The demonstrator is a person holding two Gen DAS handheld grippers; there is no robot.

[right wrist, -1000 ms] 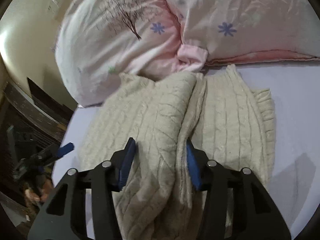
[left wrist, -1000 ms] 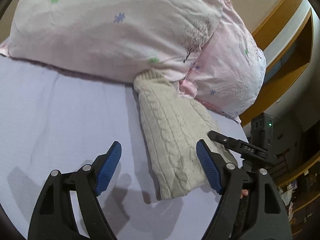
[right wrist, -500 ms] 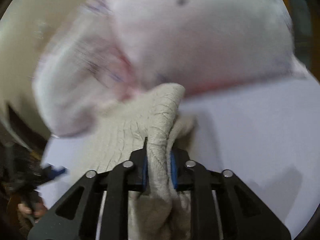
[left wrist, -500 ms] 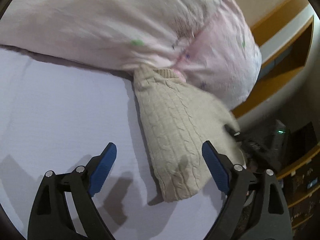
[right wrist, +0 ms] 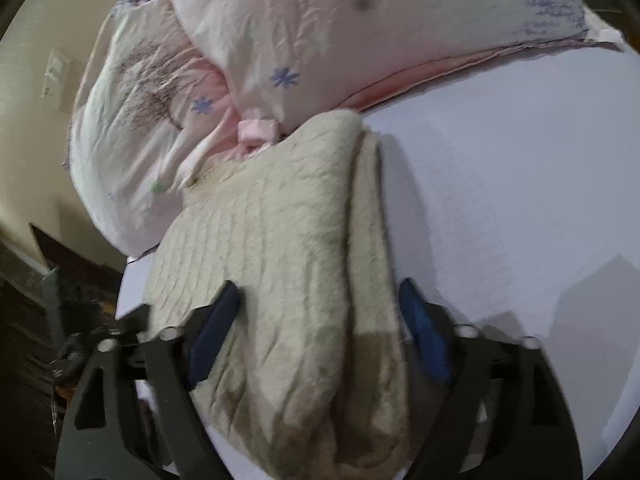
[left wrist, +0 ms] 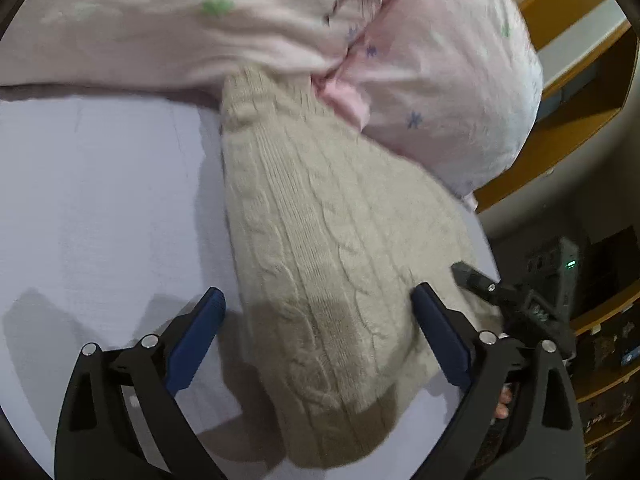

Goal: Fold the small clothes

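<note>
A cream cable-knit sweater [left wrist: 328, 264] lies folded lengthwise on the pale lavender bed sheet [left wrist: 100, 200], its far end against the pink pillows. My left gripper [left wrist: 318, 316] is open above the sweater's near end, its blue pads either side of the knit. The right gripper's finger [left wrist: 476, 280] pokes in at the sweater's right edge. In the right wrist view the sweater [right wrist: 288, 264] shows a folded layer on top. My right gripper [right wrist: 320, 316] is open, its jaws astride the sweater without pinching it.
Two pink flowered pillows [left wrist: 440, 80] lie at the bed's head, also in the right wrist view [right wrist: 320, 40]. A wooden shelf unit [left wrist: 580, 80] stands past the bed's right edge. A dark device with a green light [left wrist: 568, 264] sits there. The bed edge [right wrist: 132, 276] drops off left.
My right gripper shut on a fold of the sweater, carried it over, then opened and let go. My left gripper stayed open and moved closer over the sweater.
</note>
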